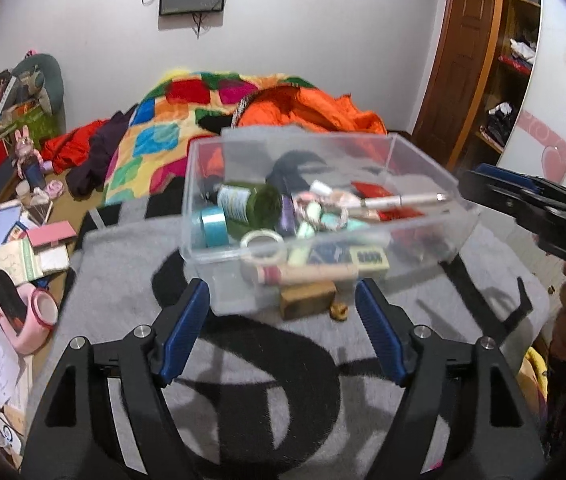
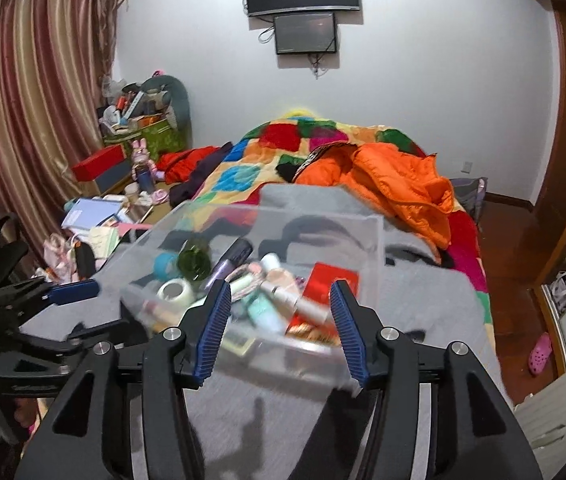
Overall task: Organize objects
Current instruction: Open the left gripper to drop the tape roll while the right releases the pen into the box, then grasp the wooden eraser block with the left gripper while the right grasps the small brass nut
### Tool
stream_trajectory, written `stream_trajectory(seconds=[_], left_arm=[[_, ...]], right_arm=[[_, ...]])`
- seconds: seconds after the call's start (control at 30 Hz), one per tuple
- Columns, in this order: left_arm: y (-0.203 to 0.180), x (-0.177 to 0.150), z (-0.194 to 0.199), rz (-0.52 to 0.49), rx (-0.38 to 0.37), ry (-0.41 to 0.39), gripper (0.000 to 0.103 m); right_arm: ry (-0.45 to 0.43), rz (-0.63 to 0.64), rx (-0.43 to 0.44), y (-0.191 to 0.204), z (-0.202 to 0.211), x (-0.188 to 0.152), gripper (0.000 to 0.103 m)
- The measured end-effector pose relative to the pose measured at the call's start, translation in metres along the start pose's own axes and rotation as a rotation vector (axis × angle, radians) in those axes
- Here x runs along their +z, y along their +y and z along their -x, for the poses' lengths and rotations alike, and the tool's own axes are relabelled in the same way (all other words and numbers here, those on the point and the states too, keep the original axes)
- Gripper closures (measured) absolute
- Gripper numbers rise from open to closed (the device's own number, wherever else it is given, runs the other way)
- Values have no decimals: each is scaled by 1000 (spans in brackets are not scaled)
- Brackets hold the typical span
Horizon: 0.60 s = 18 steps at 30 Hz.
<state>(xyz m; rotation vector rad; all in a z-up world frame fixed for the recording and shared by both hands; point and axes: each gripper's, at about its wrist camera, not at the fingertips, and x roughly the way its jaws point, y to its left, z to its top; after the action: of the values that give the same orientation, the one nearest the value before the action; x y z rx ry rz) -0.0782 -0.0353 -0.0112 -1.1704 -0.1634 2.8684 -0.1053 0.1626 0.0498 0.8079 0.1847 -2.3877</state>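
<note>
Clear box (image 1: 423, 168), green bottle (image 1: 257, 204), tape rolls (image 1: 263, 246)

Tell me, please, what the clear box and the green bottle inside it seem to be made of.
The clear box looks like rigid transparent plastic: glossy walls that show the contents and the grey blanket through them. The green bottle looks like dark glass or glossy plastic, with highlights on its body and a pale label; the pictures cannot settle which.

Both wrist views look forward and downward, close above the clear box (image 1: 323, 200) on the grey blanket (image 1: 243, 380). The left sees it mid-frame from its left, the right from its right; both share the bed (image 2: 323, 152) and screen wall beyond.
</note>
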Motion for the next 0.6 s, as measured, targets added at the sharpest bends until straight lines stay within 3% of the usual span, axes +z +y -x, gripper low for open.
stream_trajectory(seconds=[0.3, 0.4, 0.6], left_arm=[[-7, -5, -38, 66, 7, 91, 30], [-7, -6, -43, 110, -9, 110, 37], [-7, -12, -50, 167, -33, 124, 60]], right_arm=[[56, 24, 16, 7, -5, -26, 55], [99, 26, 24, 5, -14, -36, 55], [180, 50, 54, 12, -32, -57, 55]])
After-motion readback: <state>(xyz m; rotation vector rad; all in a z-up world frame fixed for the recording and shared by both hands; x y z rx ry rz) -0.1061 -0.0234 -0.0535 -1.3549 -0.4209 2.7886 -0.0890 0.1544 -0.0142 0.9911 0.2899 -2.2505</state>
